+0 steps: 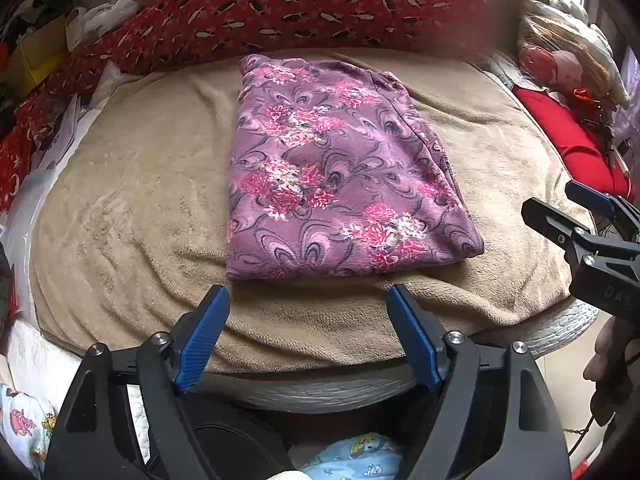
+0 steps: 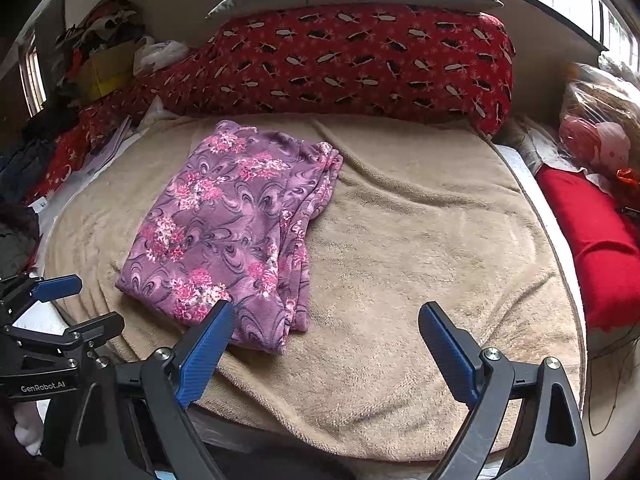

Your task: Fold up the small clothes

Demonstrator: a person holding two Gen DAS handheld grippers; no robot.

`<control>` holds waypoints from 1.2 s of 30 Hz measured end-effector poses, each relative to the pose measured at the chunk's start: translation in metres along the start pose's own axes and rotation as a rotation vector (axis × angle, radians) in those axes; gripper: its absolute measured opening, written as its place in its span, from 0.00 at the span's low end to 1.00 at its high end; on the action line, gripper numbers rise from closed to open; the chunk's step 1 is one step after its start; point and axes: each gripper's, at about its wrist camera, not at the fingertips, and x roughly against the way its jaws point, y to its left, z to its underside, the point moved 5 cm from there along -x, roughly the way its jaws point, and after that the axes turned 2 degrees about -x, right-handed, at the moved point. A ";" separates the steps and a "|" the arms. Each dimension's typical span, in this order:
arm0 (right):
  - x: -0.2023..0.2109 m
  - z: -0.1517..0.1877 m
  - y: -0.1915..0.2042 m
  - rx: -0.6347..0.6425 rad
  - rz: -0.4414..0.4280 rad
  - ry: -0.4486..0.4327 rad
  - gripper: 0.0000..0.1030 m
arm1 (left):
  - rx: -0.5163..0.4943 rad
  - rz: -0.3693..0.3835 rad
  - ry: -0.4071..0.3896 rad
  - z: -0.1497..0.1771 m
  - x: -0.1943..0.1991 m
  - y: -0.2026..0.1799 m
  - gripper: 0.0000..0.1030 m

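A purple garment with pink flowers (image 1: 328, 168) lies folded into a flat rectangle on a beige blanket (image 1: 140, 200). It also shows in the right wrist view (image 2: 232, 232), left of centre. My left gripper (image 1: 308, 296) is open and empty, just short of the garment's near edge. My right gripper (image 2: 326, 314) is open and empty, over the blanket to the right of the garment's near corner. The right gripper shows at the right edge of the left wrist view (image 1: 560, 208), and the left gripper at the left edge of the right wrist view (image 2: 76, 304).
A long red patterned cushion (image 2: 360, 64) runs along the back of the bed. A red cloth (image 2: 600, 240) and bagged items (image 2: 600, 120) lie at the right. Papers and clutter (image 2: 100, 144) sit at the left. Printed children's clothes (image 1: 24, 424) lie below the bed edge.
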 end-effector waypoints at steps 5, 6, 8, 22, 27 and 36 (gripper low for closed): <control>-0.003 0.002 0.000 -0.007 -0.002 0.008 0.91 | 0.001 -0.003 0.001 0.001 -0.001 0.000 0.79; -0.004 0.002 0.000 -0.009 -0.003 0.013 0.91 | 0.000 -0.005 0.003 0.001 -0.002 0.001 0.79; -0.009 0.002 -0.001 -0.021 -0.019 0.030 0.91 | 0.013 -0.005 0.018 0.001 -0.005 0.005 0.79; -0.114 -0.027 0.018 -0.141 -0.196 0.205 0.55 | 0.174 -0.023 0.066 -0.021 -0.032 0.069 0.79; -0.122 -0.043 0.007 -0.256 -0.288 0.203 0.40 | 0.177 -0.008 0.057 -0.033 -0.039 0.085 0.79; -0.189 -0.112 -0.006 -0.370 -0.272 0.249 0.32 | 0.188 -0.009 0.043 -0.095 -0.068 0.092 0.79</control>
